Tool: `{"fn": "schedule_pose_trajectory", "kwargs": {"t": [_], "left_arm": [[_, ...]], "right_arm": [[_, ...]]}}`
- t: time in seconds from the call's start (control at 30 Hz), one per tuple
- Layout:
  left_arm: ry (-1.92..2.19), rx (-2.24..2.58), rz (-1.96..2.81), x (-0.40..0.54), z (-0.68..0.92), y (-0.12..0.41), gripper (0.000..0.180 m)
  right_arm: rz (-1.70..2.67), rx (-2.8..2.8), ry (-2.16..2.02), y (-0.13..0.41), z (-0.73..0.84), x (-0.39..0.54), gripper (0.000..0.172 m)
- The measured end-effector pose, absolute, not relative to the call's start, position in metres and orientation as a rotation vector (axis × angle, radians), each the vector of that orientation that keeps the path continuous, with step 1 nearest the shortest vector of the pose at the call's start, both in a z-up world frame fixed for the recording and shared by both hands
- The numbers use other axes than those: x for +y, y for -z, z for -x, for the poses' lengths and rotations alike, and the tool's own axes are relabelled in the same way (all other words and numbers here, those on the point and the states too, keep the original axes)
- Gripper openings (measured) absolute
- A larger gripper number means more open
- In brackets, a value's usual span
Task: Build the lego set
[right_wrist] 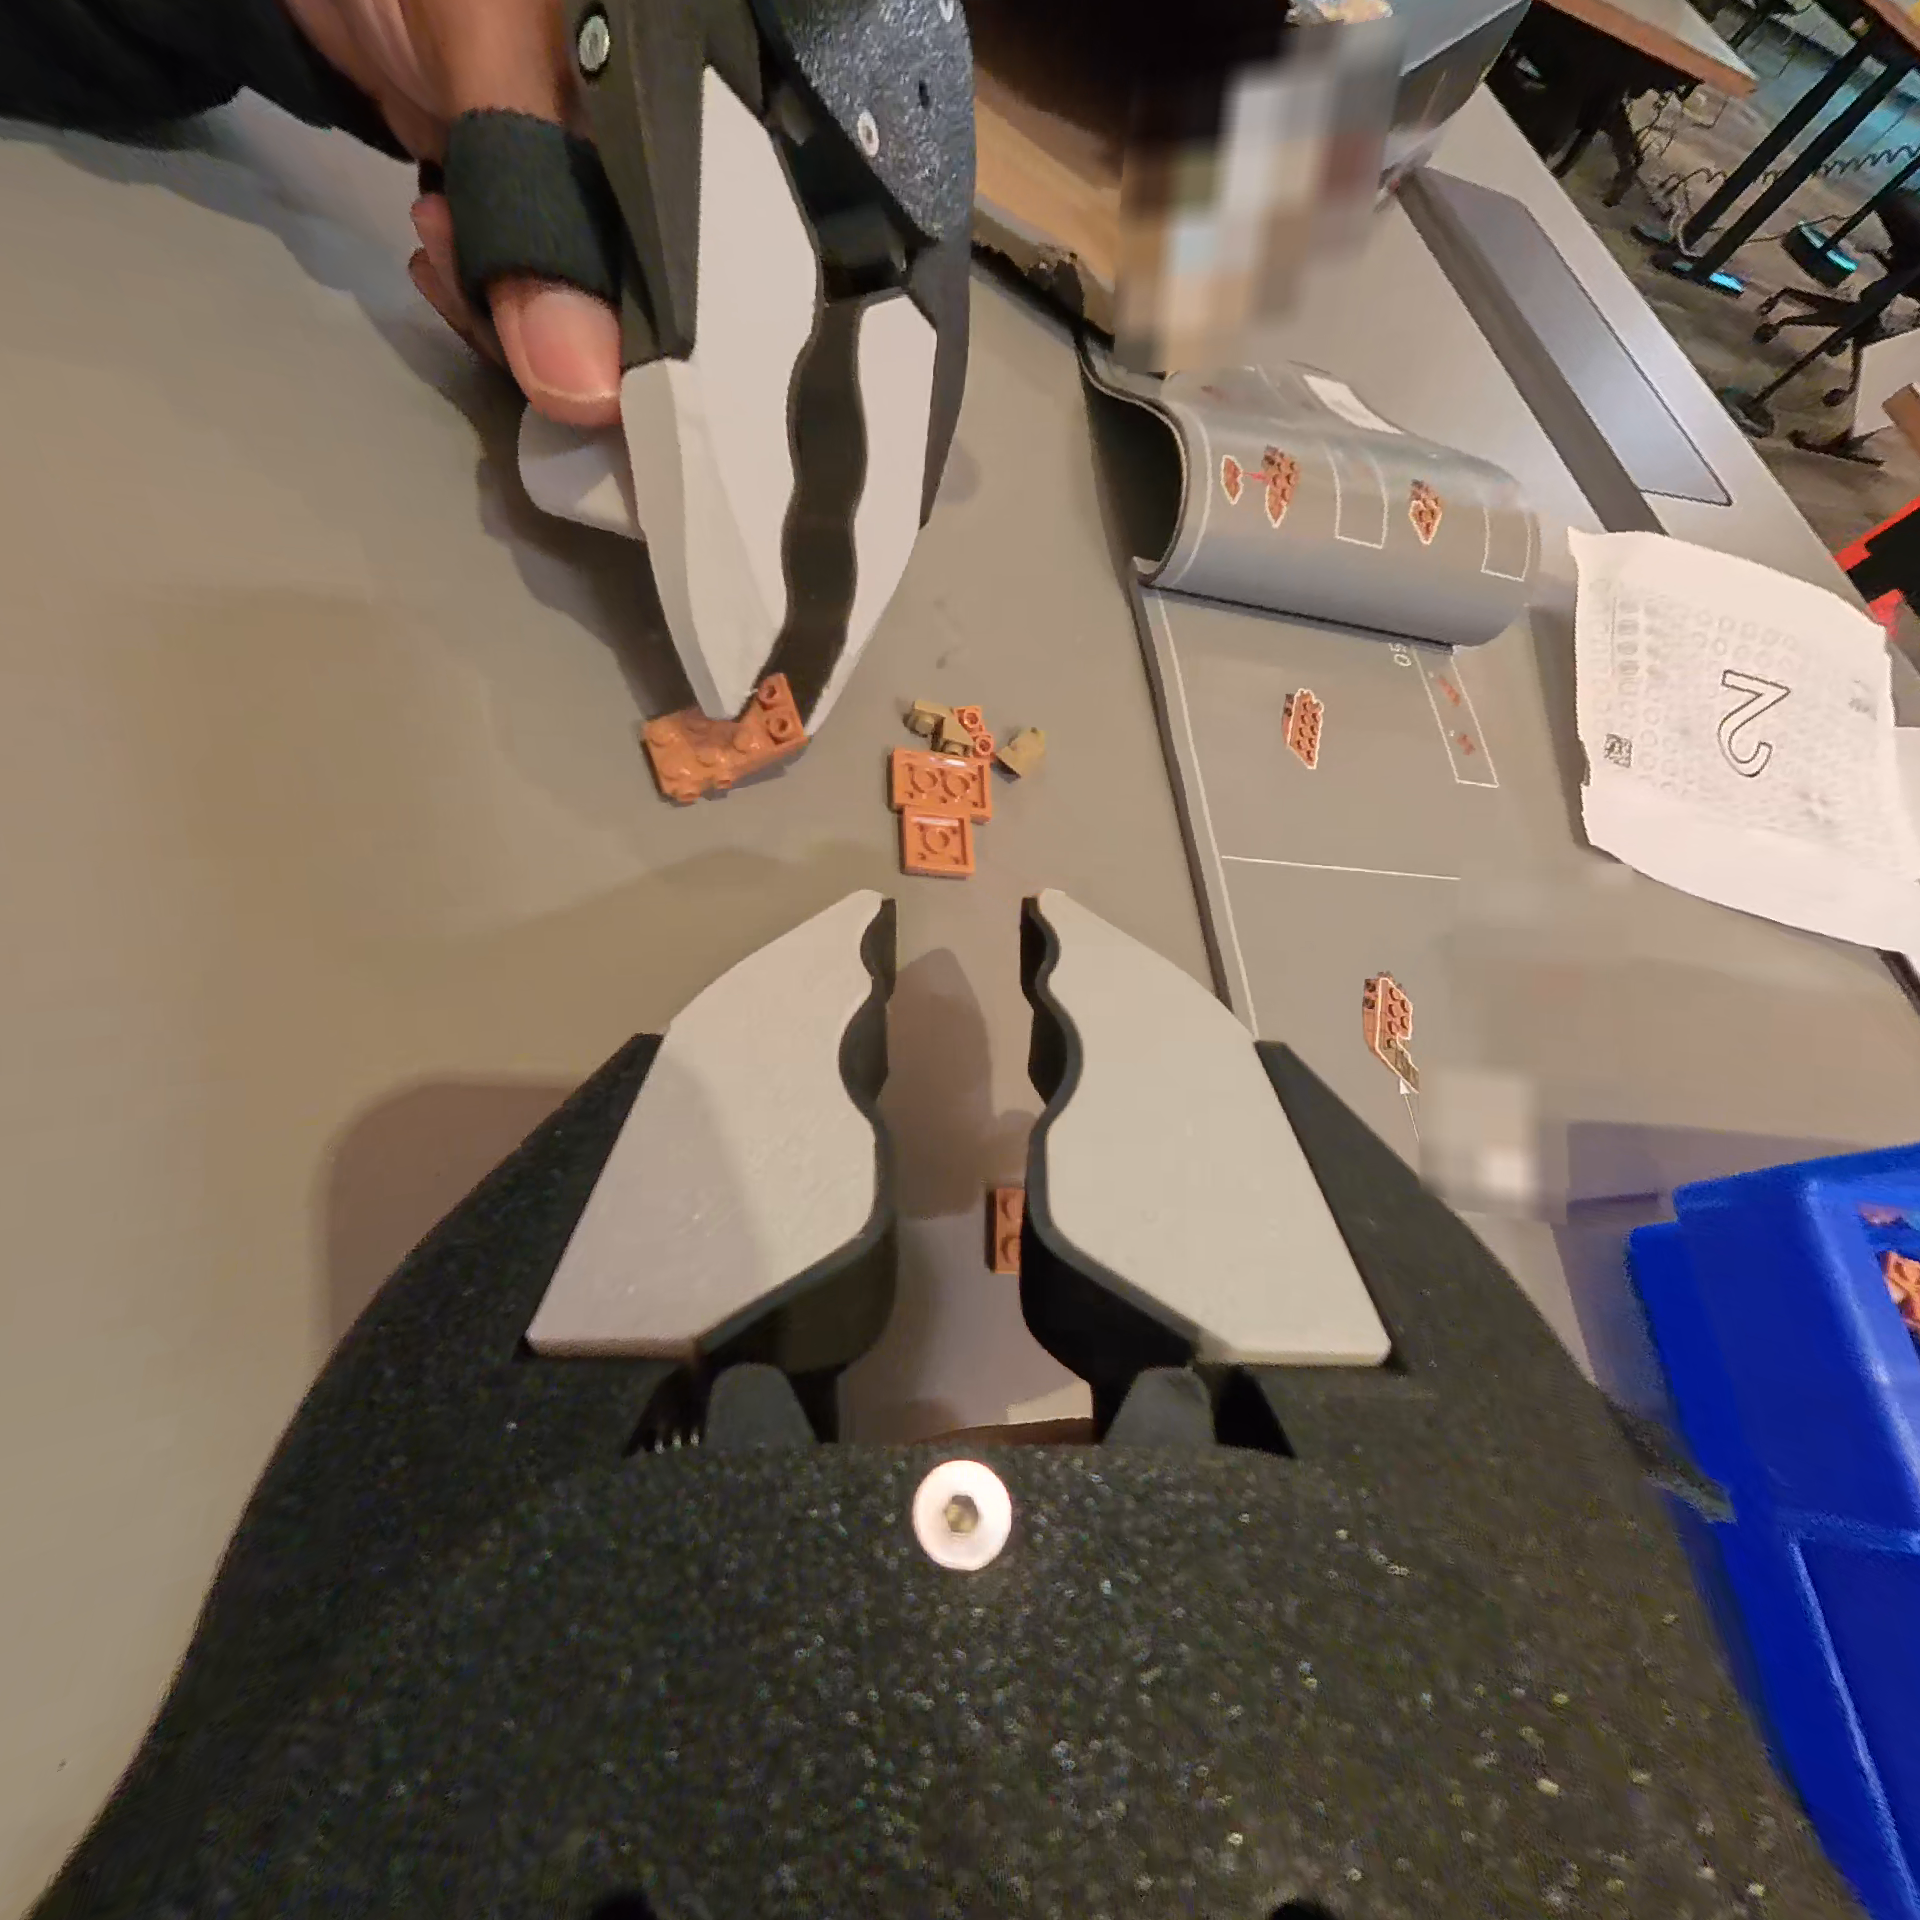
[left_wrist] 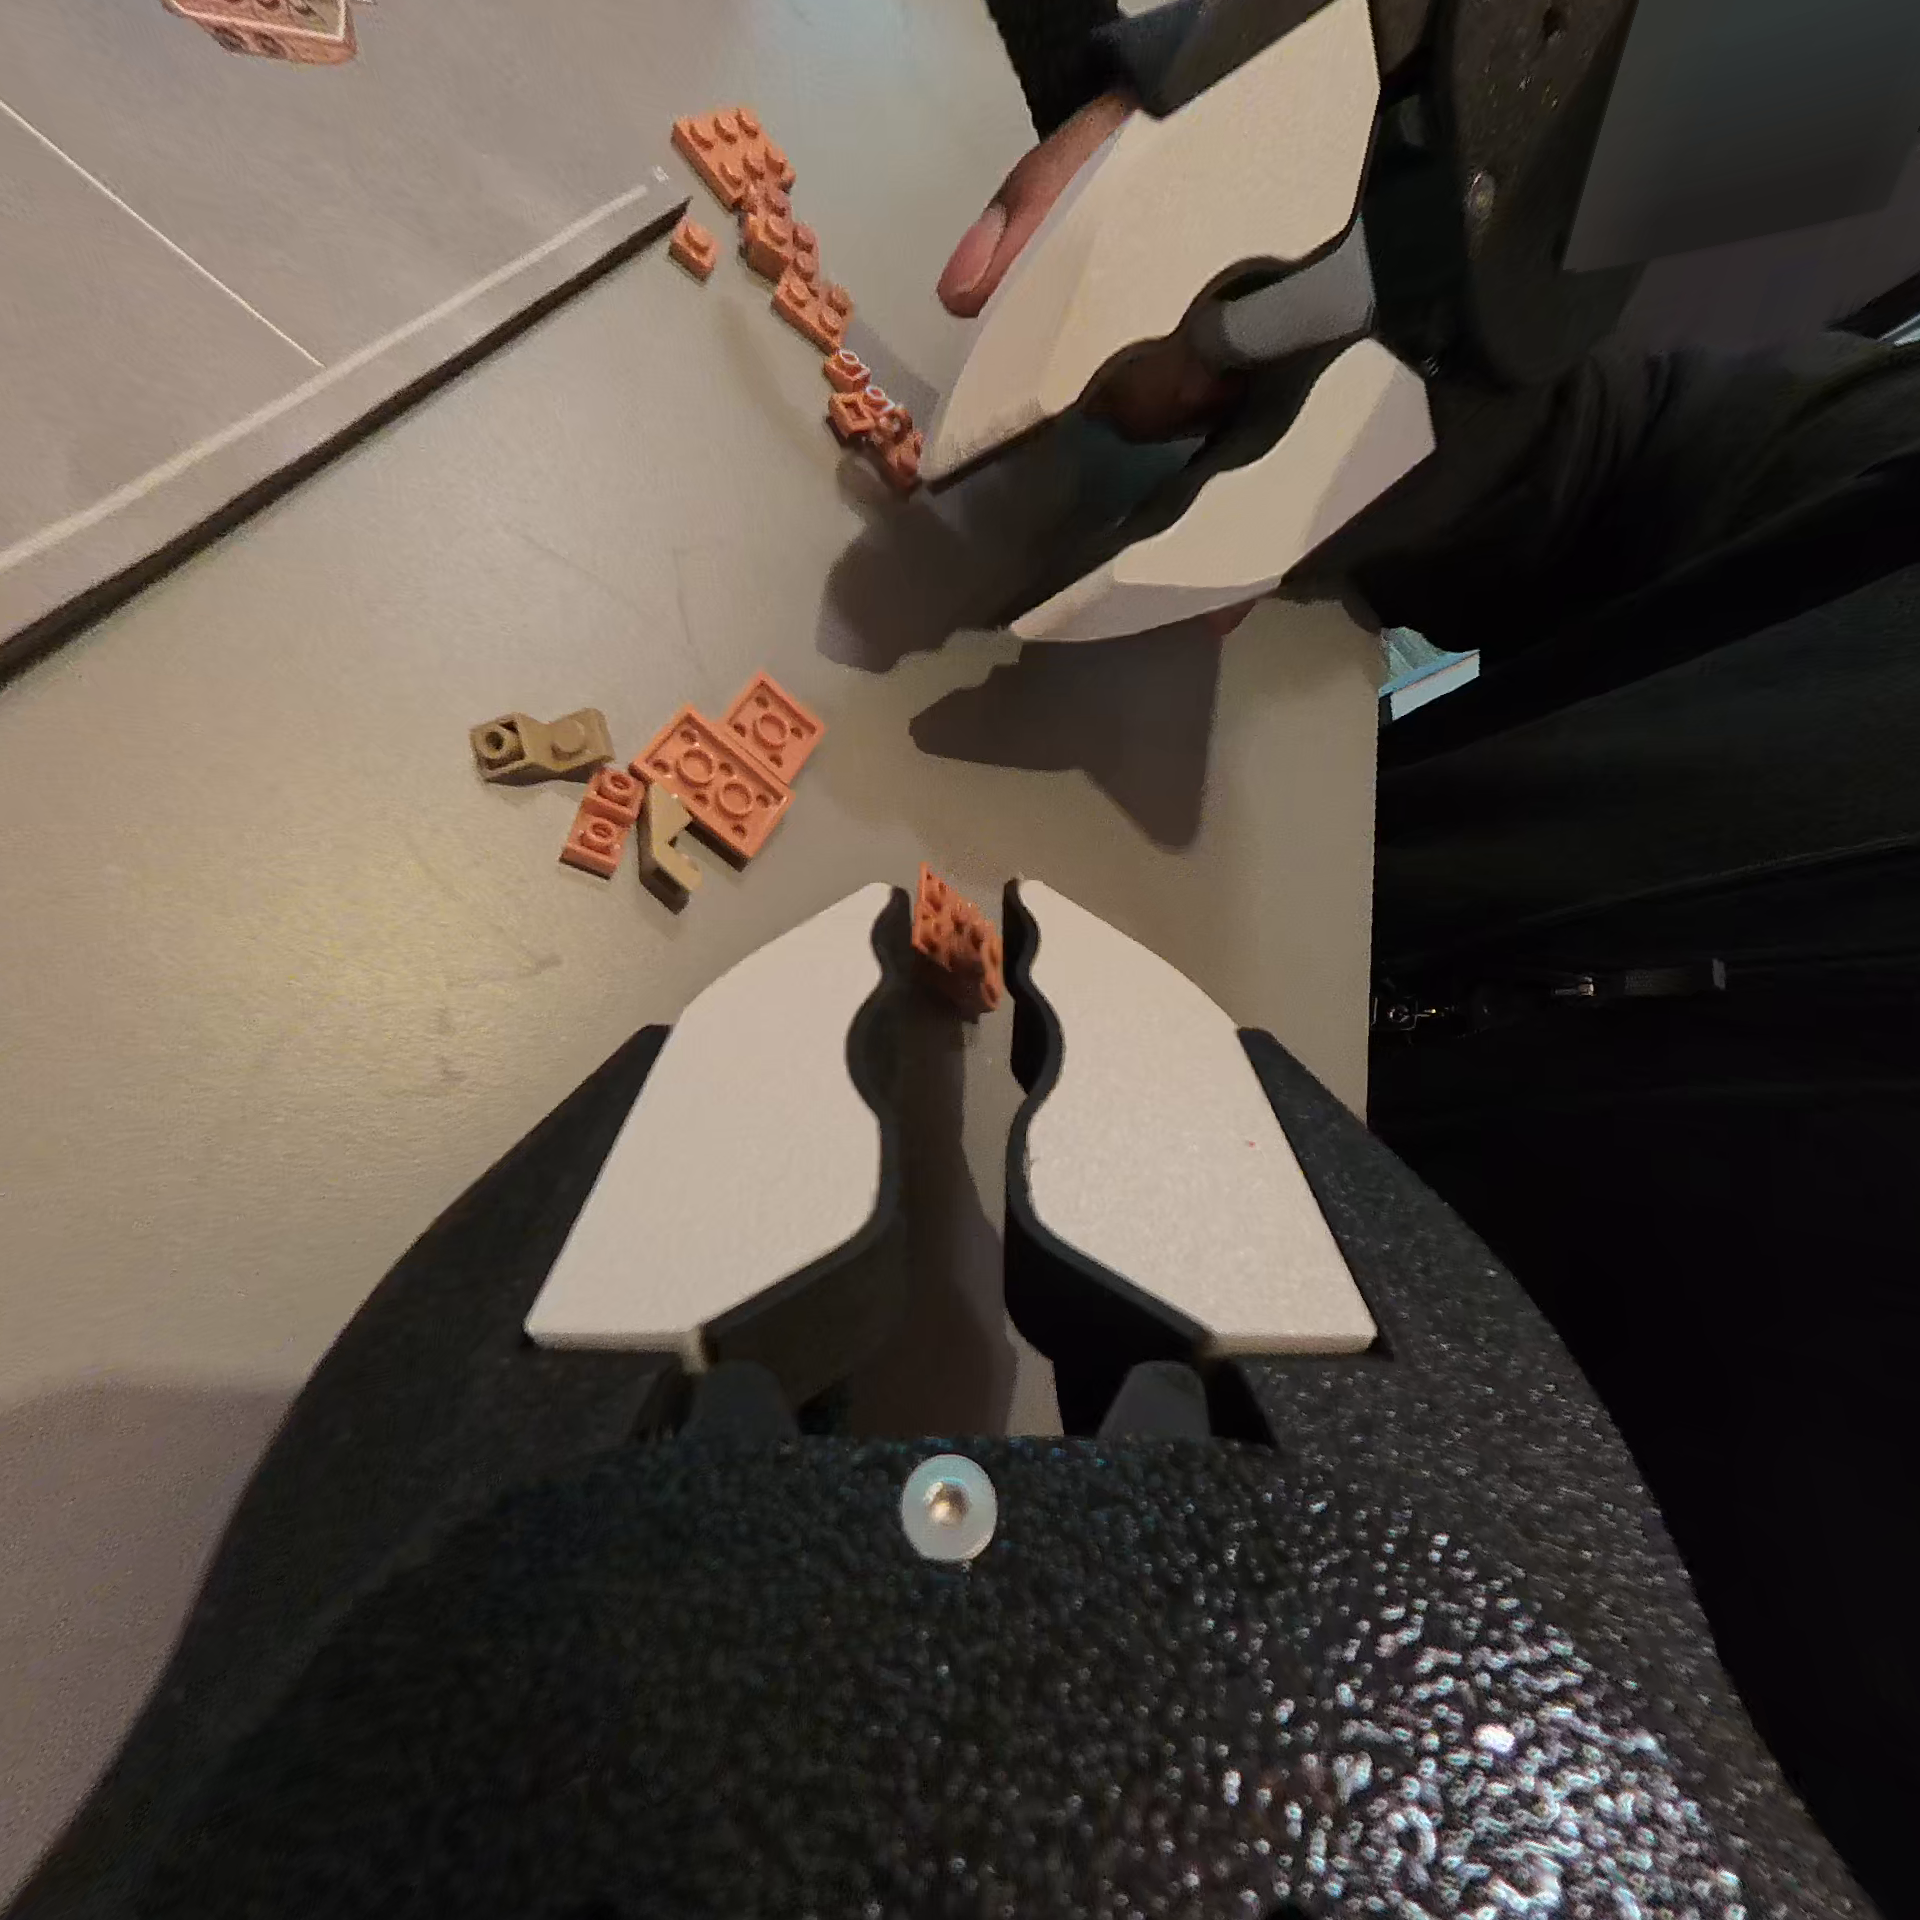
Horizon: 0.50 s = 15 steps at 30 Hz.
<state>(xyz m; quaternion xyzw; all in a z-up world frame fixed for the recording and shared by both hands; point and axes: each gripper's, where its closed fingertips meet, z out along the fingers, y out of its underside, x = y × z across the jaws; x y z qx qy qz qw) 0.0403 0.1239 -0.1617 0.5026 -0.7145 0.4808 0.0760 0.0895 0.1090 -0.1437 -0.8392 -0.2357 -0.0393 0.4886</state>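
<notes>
Blue bin (right_wrist: 1787,1455) cut off at the right edge.

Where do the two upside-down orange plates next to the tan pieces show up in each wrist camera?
Left wrist view: the upside-down orange plates lie left of centre, ahead and to the left of the left gripper.
Right wrist view: the plates lie near the middle, just ahead of the right gripper.
Shared landmark: the tan pieces lying right against the plates on the grey table.
</notes>
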Motion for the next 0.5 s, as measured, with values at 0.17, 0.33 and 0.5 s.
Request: {"fn": "schedule_pose_trajectory", "kwargs": {"t": [0.17, 0.33, 0.5], "left_arm": [[-1.517, -2.143, -1.483, 0.126, -0.042, 0.154, 0.025], [-1.693, -2.236, -1.413, 0.135, -0.05, 0.138, 0.027], [-2.024, -2.353, -1.316, 0.153, -0.063, 0.107, 0.026]], "right_arm": [[1.996, -0.519, 0.061, 0.134, -0.102, 0.103, 0.022], [1.943, -0.455, 0.01, 0.121, -0.119, 0.093, 0.019], [1.903, -0.386, 0.044, 0.112, -0.148, 0.083, 0.017]]}}
